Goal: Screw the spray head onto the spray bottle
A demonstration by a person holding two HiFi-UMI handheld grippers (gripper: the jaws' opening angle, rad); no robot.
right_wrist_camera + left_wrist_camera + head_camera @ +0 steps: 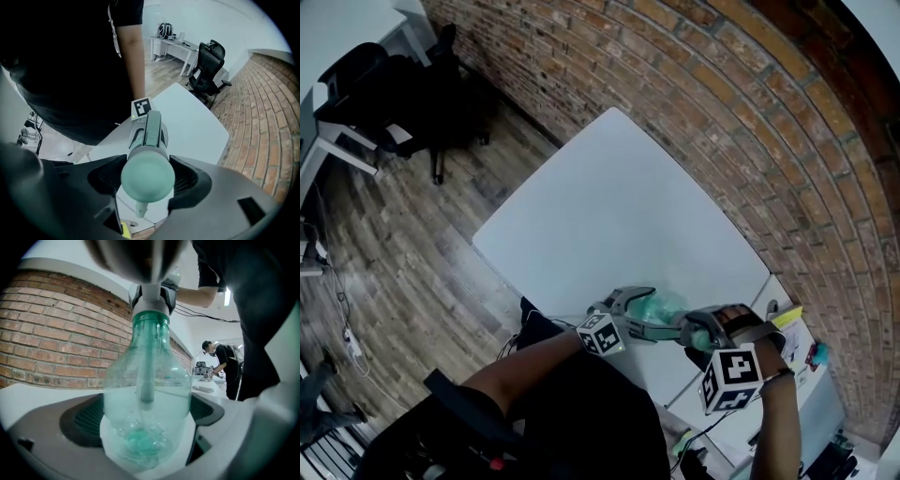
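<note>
The clear green spray bottle (147, 394) lies between the pads of my left gripper (147, 427), which is shut on its lower body. A dip tube (146, 376) hangs inside it, and the grey collar of the spray head (151, 297) sits on its neck. My right gripper (147, 177) is shut on the spray head (147, 174), whose pale green top faces the camera with the nozzle (140, 209) pointing down. In the head view the left gripper (639, 314) and right gripper (694, 330) meet over the near table edge, with the bottle (661, 305) between them.
The white table (609, 216) stretches toward a brick wall (750, 122). A second surface at lower right carries a yellow item (787, 317) and a teal object (817, 353). A black office chair (412, 103) stands on the wood floor. A person (220, 363) works far off.
</note>
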